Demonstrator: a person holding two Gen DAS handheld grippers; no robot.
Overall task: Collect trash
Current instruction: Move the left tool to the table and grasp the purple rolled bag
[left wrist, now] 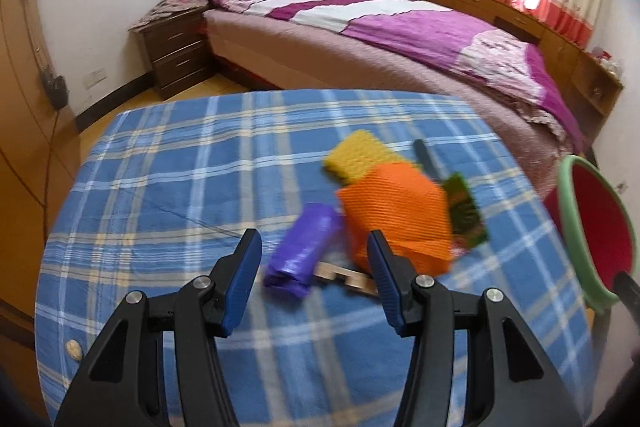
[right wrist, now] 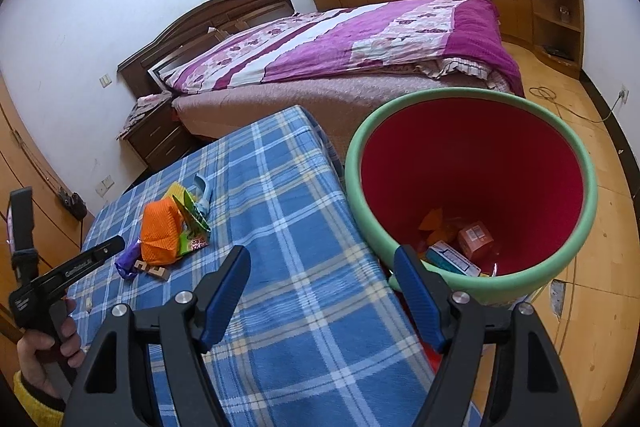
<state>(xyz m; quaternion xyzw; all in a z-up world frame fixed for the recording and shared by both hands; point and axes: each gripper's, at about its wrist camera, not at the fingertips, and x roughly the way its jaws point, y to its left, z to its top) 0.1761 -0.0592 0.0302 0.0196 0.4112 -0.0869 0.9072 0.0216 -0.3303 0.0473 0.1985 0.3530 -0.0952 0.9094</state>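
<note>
Blue plaid cloth covered the desk point(left wrist: 168, 163), and the trash lay in a loose heap toward its far side: an orange foam net point(left wrist: 394, 215) over a yellow foam net point(left wrist: 360, 157), a purple crumpled wrapper point(left wrist: 300, 251) just beside them, a green snack packet point(left wrist: 466, 215) at the heap's right edge, a blue-grey handled tool point(left wrist: 426, 157) behind, and small wooden blocks point(left wrist: 348, 277) partly under the purple wrapper. The left claw point(left wrist: 314, 267) hung released just above the near end of the heap, its blue pads to either side of the purple wrapper and blocks without pressing on anything. The right claw point(right wrist: 320, 291) stood released and empty over the desk's edge. Beside that edge sat the red bin with a green rim point(right wrist: 576, 147), holding an orange box point(right wrist: 474, 239), a blue-and-white carton point(right wrist: 452, 259) and other scraps at its bottom. A hand point(right wrist: 44, 351) in a yellow cuff gripped the left tool's handle.
</note>
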